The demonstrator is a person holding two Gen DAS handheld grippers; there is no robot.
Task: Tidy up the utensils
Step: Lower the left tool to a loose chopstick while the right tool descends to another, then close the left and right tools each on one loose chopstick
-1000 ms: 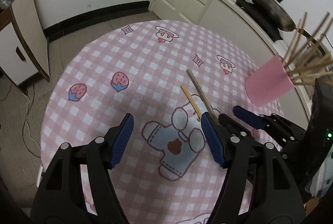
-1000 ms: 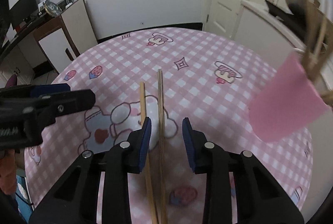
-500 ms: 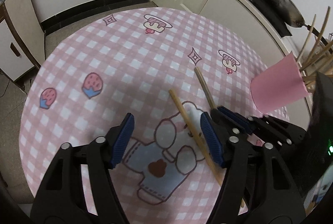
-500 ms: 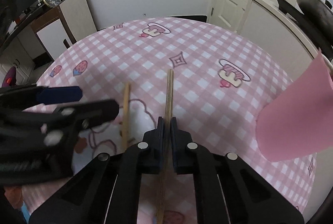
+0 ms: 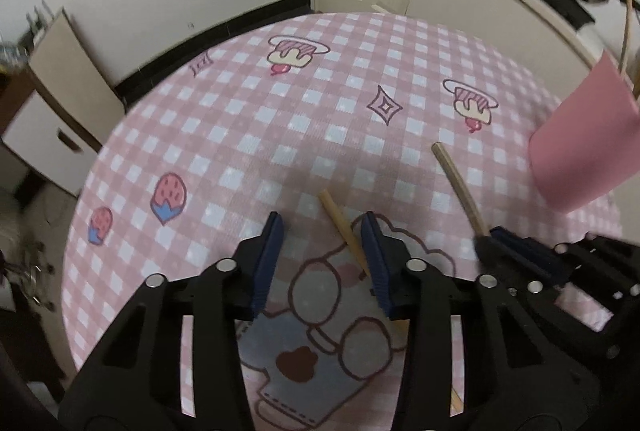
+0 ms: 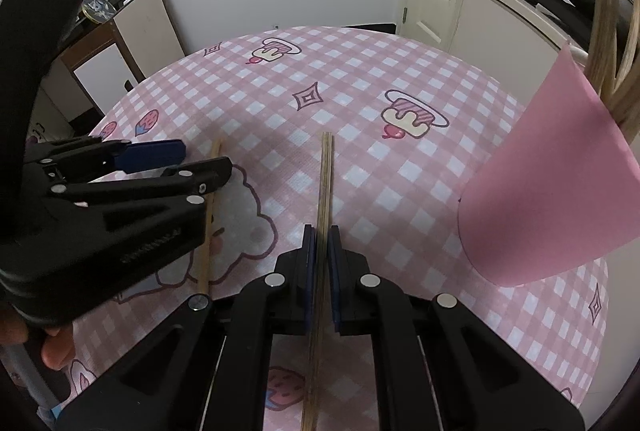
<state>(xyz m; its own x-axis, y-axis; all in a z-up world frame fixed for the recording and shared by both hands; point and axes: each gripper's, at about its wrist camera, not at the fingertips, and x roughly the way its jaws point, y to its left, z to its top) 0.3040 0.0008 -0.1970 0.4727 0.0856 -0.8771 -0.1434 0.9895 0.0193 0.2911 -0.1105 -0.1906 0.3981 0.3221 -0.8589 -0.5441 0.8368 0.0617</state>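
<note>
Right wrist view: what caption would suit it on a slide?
Right gripper shut on a chopstick on the pink checked tablecloth, beside a pink cup.

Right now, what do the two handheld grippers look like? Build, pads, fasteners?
Both match: the left gripper and right gripper are matte black plastic frames with triangular cutouts, two fingers lined with dark blue ribbed pads, and round silver fasteners along the arms. No cables visible; no sleeve in view.

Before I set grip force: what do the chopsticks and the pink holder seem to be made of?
The chopsticks look like bamboo or wood: pale tan, matte, square-cut ends. The pink holder looks like matte plastic or stiff paper: flat colour, no gloss; which, I cannot tell.
</note>
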